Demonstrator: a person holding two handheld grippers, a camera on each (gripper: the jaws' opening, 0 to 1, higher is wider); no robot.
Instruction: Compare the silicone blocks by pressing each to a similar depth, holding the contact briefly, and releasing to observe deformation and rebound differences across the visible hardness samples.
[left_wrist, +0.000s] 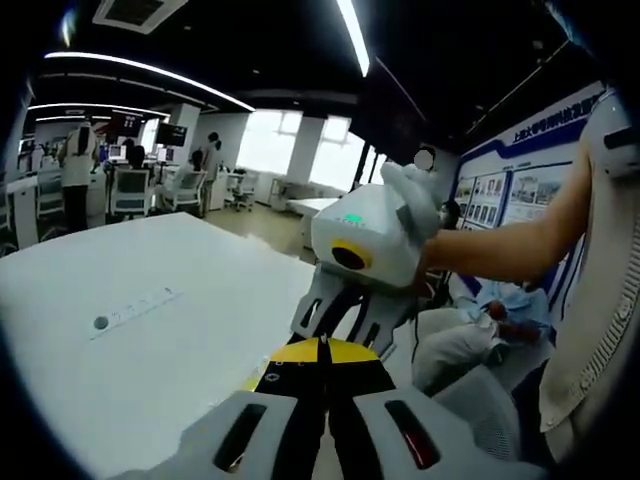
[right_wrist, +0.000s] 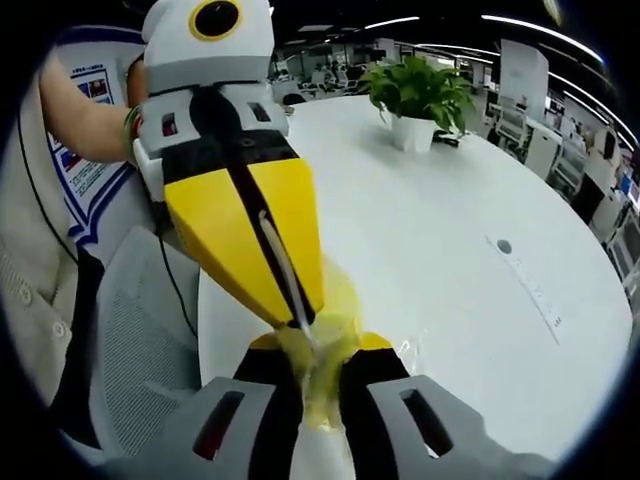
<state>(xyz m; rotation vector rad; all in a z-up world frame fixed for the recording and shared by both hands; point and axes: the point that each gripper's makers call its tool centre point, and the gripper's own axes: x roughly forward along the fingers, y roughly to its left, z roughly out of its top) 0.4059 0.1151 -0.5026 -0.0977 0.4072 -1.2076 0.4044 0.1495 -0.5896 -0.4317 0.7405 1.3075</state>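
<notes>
Left tongs (left_wrist: 321, 350) closed, facing right tongs (left_wrist: 340, 320).

Yellow-tipped claw (right_wrist: 300, 325), translucent yellow block (right_wrist: 330, 375), white table (right_wrist: 450, 230).

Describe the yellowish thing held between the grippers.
The yellow block looks soft, translucent and glossy, pale yellow, like silicone. It sits at the table's near edge. The left gripper's closed yellow jaws come down onto its top; the right gripper clamps its lower part between black jaws. Its full shape is hidden.

Pale yellow silicone block (right_wrist: 322, 365) at the counter (right_wrist: 450, 230) edge
Translucent and soft-looking, it sits squeezed between both grippers' yellow-and-black jaws, its shape mostly hidden
</notes>
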